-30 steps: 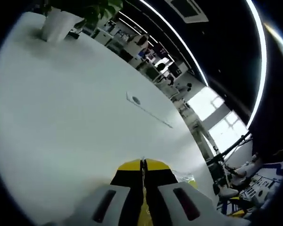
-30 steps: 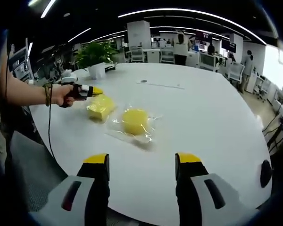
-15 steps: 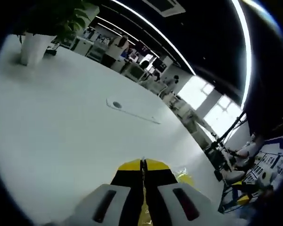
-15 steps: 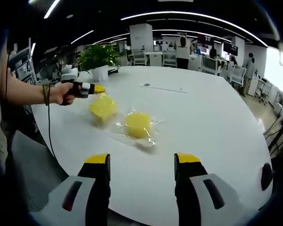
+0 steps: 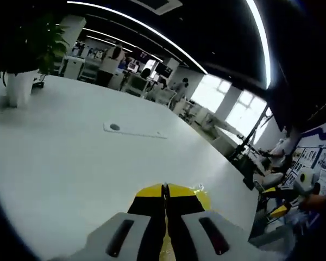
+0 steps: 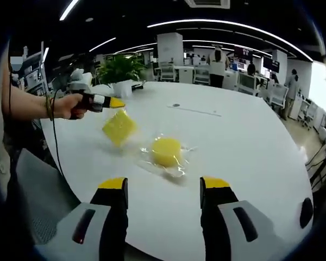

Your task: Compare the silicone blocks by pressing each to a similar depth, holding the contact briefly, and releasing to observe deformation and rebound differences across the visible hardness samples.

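Both grippers are in my hands over the large white round-edged table [image 6: 244, 141], which I use as the landmark. Left gripper [image 5: 165, 191]: its yellow-tipped jaws are pressed together with only a thin dark seam between them, and a sliver of yellow shows beneath and beside the tips; I cannot tell from its own view whether anything is pinched there. In the right gripper view that same tool [image 6: 113, 102] is held out over the table's left side by my hand [image 6: 67, 105], and the square yellow silicone block [image 6: 119, 128] sits tilted on one corner directly beneath its tip, touching or nearly touching it. Right gripper [image 6: 163, 185]: its two yellow-tipped jaws stand well apart with nothing between them, hovering above the table's near edge.

Near the middle of the table lies the round yellow silicone block [image 6: 166, 150], resting on a crinkled clear plastic wrapper [image 6: 176, 168], just beside the square one. Farther across the tabletop are a small dark round grommet [image 5: 114, 127] and a thin pale strip [image 5: 136, 132]. At the table's far left edge stands a green leafy plant in a white pot [image 6: 121, 76]. Beyond the table spreads an open office with desks, chairs, standing people, long curved ceiling light strips [image 6: 223, 24] and bright windows [image 5: 228, 103].
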Demonstrator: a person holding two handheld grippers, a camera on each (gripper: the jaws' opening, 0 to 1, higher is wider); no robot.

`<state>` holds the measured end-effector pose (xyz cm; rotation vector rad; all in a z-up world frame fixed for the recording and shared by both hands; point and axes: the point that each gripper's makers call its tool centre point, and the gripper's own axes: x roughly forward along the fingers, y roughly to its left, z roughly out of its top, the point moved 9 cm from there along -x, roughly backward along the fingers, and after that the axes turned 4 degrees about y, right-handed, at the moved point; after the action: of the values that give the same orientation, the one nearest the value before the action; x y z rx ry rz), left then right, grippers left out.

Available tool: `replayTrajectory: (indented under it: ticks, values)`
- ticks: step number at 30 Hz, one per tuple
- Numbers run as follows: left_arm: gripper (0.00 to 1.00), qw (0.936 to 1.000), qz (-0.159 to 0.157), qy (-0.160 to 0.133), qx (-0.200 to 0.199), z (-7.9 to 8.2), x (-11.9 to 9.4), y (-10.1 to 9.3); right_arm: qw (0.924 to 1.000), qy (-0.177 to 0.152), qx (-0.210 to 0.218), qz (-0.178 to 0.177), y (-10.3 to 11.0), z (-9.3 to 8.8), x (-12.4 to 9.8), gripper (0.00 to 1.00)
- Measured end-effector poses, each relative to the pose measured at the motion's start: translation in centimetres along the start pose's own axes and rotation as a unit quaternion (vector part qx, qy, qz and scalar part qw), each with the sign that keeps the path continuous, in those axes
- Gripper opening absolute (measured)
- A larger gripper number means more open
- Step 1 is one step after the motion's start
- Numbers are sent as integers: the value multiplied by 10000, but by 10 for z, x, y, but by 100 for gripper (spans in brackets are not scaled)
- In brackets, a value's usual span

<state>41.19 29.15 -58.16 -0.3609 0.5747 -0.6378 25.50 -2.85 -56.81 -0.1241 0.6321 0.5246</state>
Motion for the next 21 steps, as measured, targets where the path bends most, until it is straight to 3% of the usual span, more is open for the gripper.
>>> replayTrajectory:
  ticks: [8,12,13,21]
  values:
    - [0,9998,-116,3,170,-1,-14,-20,9998,-155,-101,46,6,3,-5,49]
    - [0,9987,-194,107,465,-5,-18,-30,9997,-219,-113,61,8,3,-8,49]
    - [0,9982,-80,67,599,-6,-19,-30,9997,-228,-118,61,8,3,-8,49]
    - [0,9976,-224,37,658,-3,-26,-41,9993,-338,-129,106,11,6,-11,49]
